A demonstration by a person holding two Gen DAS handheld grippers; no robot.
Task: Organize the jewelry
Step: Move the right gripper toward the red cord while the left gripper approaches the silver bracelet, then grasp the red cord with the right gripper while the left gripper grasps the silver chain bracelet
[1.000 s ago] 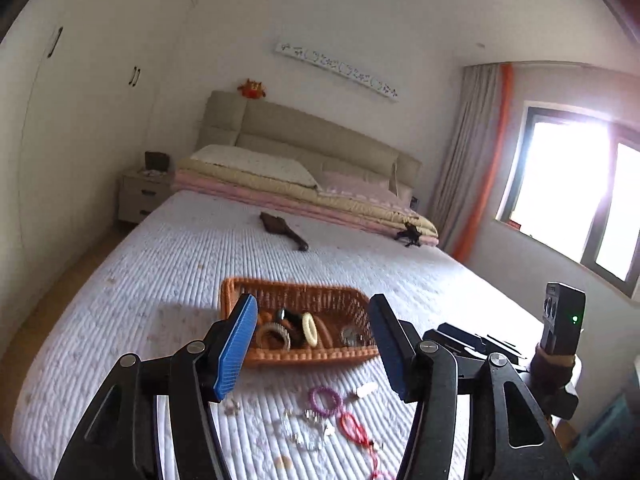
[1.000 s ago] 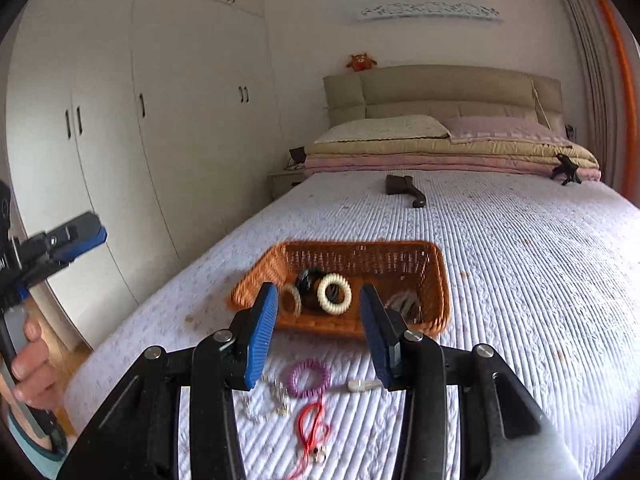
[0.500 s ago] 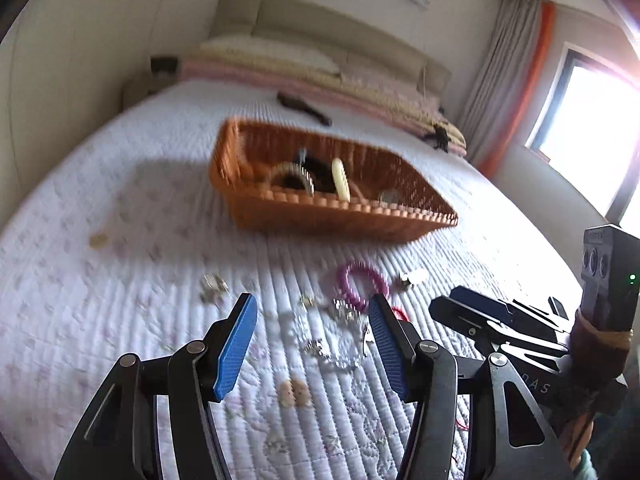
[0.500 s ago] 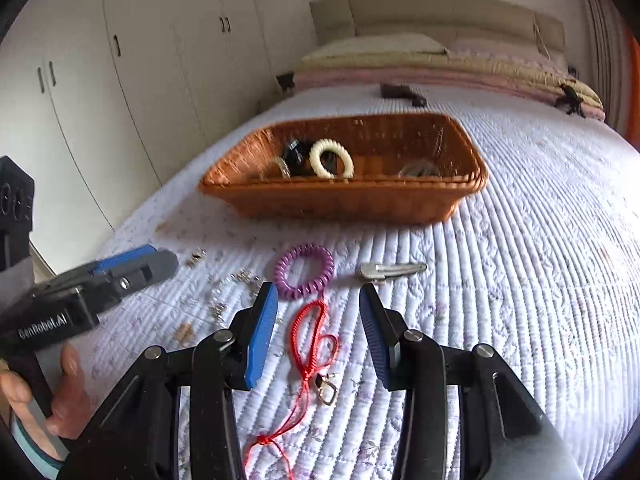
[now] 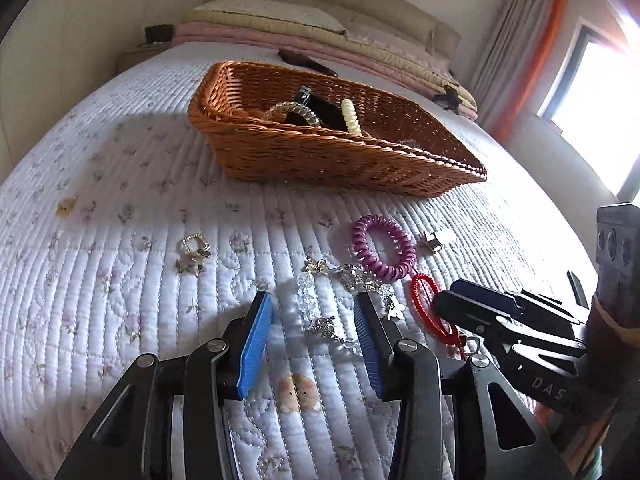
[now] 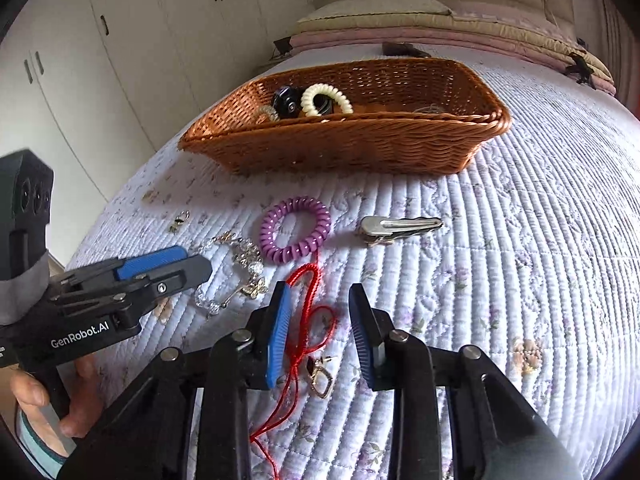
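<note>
My left tongs [image 5: 312, 320] hung spread and empty over the crystal bracelet [image 5: 306, 300], my right tongs [image 6: 318, 316] parted likewise above the red cord [image 6: 308, 320], both in front of the wicker basket [image 6: 360, 148]. The purple coil band [image 6: 295, 229] lay between cord and basket. Only the right view showed the silver hair clip [image 6: 400, 227] plainly; only the left caught the window [image 5: 596, 108].

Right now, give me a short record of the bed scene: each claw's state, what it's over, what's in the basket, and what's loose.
left claw: open, over the crystal bracelet
right claw: open, over the red cord
basket: holds a cream hair tie and a black item, partly hidden
loose on quilt: purple hair tie, silver hair clip, small ring
</note>
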